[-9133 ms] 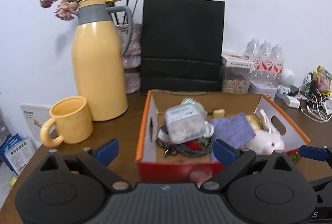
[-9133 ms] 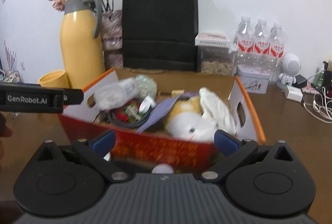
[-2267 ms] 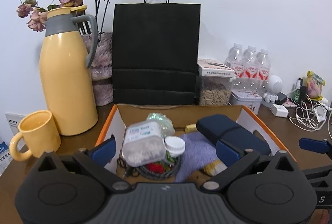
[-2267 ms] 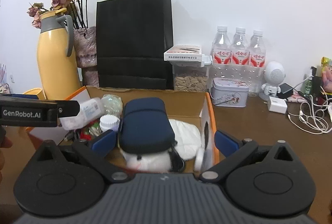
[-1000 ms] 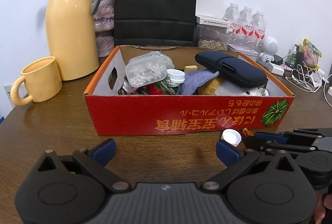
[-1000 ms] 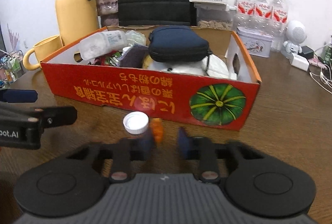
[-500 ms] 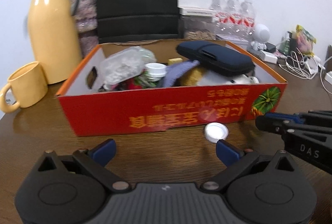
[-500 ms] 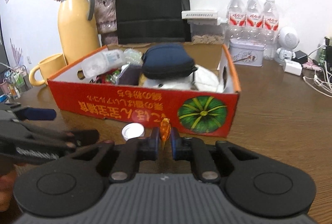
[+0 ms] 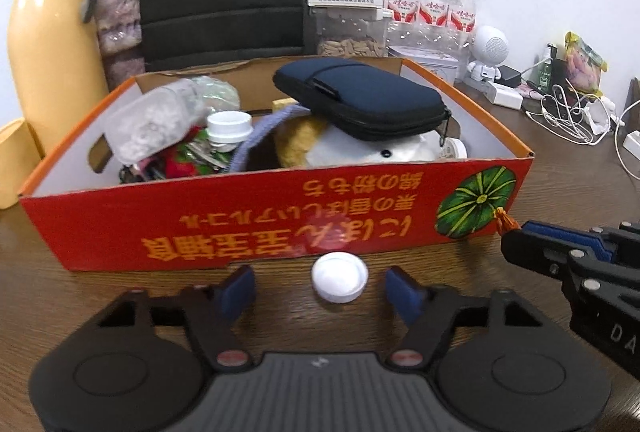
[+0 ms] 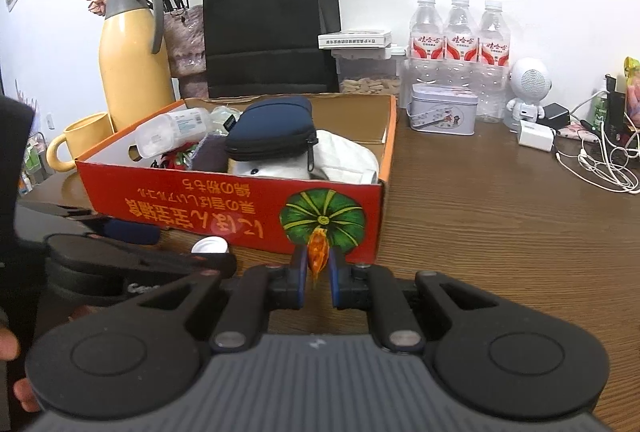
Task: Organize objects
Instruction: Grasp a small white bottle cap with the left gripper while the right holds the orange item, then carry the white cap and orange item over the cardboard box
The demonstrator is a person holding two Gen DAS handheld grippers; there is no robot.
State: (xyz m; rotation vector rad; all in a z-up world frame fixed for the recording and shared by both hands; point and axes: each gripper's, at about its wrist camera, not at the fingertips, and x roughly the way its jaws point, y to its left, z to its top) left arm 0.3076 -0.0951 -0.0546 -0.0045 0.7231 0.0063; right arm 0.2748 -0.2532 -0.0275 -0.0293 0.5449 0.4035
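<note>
A red cardboard box (image 9: 256,228) stands on the wooden table, full of items: a navy pouch (image 9: 360,98), a white plush toy (image 9: 380,152), a clear tub (image 9: 152,116) and a white-capped jar (image 9: 229,126). A white bottle cap (image 9: 339,277) lies on the table in front of the box, between the fingers of my open left gripper (image 9: 320,290). My right gripper (image 10: 316,268) is shut on a small orange object (image 10: 317,250) and holds it above the table by the box's front right corner (image 10: 376,216). It also shows in the left wrist view (image 9: 505,222).
A yellow thermos (image 10: 132,60), yellow mug (image 10: 80,140), black paper bag (image 10: 268,20), snack container (image 10: 368,76), tin (image 10: 442,108), three water bottles (image 10: 460,40), a white robot toy (image 10: 528,88) and cables (image 10: 600,160) stand behind and right of the box.
My left gripper has moved forward around the white cap and narrowed its fingers. My right gripper has lifted and shifted right with the orange object.
</note>
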